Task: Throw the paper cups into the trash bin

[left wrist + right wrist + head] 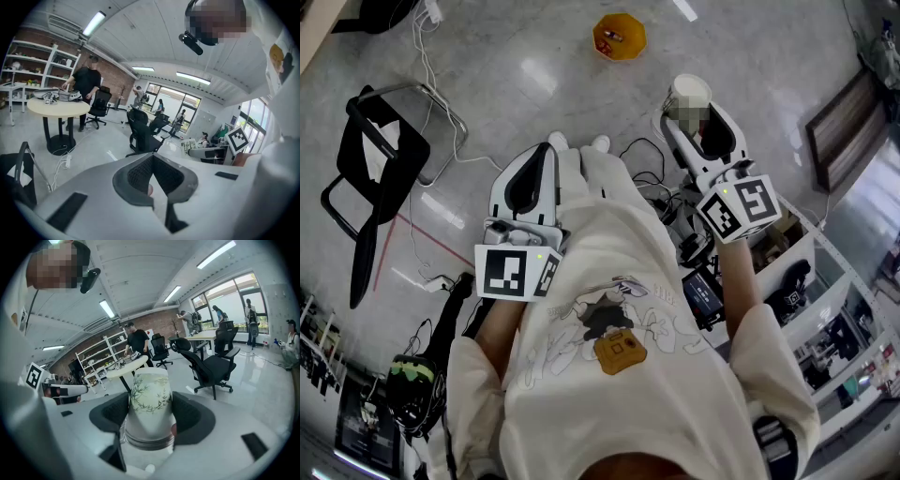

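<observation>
Two grippers in view, both white moulded plastic with black ribbed pads. My right gripper (149, 414) is clamped on the paper cup (151, 390). The cup is white, tapered and smooth, with a green bamboo print. Ridged rims are stacked at its wide end nearest the camera, and its narrow base points away. The pads press the cup's flanks at 9 and 3 o'clock.

From the head view, this arm is stretched forward. The cup sits at 1 o'clock, held above the polished grey floor (516, 84). My left gripper (152, 157) has its pads brought together at the tips in a narrow V, with nothing between them. That arm is bent and tucked close against the cream sweatshirt (609, 309), at 10 o'clock.

The trash bin (637, 39) is orange and many-sided. It stands on the floor at 12 o'clock, well apart from the cup. A black tube-frame chair (384, 155) stands at 9 o'clock.
</observation>
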Demonstrator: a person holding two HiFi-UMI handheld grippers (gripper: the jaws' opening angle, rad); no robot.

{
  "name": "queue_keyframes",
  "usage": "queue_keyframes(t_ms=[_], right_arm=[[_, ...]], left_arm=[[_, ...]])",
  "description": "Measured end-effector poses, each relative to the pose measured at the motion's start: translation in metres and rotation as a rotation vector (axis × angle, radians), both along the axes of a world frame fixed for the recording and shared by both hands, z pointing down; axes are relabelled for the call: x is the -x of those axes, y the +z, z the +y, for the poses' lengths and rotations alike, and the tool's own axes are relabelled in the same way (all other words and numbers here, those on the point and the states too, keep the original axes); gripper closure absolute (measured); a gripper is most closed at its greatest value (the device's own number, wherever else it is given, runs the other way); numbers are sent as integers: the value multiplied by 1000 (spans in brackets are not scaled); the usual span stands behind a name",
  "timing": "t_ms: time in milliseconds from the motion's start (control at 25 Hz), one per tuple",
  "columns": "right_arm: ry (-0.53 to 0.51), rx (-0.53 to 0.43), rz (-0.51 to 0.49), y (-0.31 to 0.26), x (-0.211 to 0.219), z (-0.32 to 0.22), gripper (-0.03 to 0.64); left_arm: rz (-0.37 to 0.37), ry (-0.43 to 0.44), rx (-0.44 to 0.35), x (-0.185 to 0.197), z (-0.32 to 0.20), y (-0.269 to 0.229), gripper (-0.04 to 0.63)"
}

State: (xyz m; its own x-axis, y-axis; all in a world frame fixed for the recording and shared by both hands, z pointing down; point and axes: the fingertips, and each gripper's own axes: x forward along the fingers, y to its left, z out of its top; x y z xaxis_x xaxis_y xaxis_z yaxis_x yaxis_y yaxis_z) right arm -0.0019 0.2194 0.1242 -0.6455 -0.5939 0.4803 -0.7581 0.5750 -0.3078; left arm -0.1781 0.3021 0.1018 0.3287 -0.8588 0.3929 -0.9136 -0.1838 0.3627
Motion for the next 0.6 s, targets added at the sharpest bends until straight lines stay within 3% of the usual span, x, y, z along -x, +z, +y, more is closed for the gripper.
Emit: queue_keyframes(t_ms=[360,600], right_arm=[[81,-34,-44,-29,-48,61,321],[121,-58,-184,-56,-80,75,321]], left_arm=[[-2,79,-50,-60,10,-28,592],[-33,114,-88,-94,26,-46,592]])
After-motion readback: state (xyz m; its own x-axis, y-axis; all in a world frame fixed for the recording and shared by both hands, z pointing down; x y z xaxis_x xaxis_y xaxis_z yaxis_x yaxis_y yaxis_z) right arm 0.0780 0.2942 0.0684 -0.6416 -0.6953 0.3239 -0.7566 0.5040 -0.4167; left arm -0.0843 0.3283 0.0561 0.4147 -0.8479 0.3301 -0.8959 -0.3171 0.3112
